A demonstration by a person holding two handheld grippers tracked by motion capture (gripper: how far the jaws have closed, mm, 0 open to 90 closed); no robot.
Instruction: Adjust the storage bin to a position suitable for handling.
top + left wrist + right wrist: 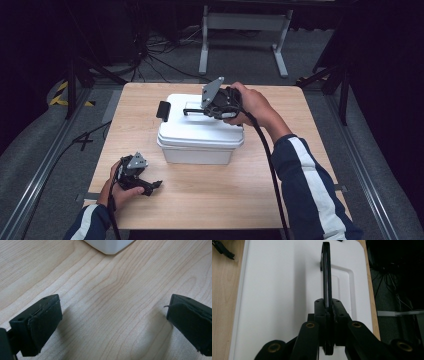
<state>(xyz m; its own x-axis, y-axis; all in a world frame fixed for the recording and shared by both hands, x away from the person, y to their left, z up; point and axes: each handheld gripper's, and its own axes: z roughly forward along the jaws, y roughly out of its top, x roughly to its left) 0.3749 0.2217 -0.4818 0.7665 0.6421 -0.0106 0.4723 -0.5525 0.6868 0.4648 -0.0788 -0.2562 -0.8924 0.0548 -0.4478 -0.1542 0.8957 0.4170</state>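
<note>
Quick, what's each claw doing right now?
Left claw: open, holding nothing, low over the table.
Right claw: closed on the black handle of the white box.

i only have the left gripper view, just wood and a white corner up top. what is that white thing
Observer: A white lidded box in the middle of the table, seen from the high view.
Operator: where's the other gripper
Observer: The right gripper is over the lid, shut on the box's black handle, which stands upright.
Operator: anything else black on the box
Observer: A black latch on its left end.
Operator: and mine
Observer: The left gripper sits open on the table, near the box's front left corner.
</note>
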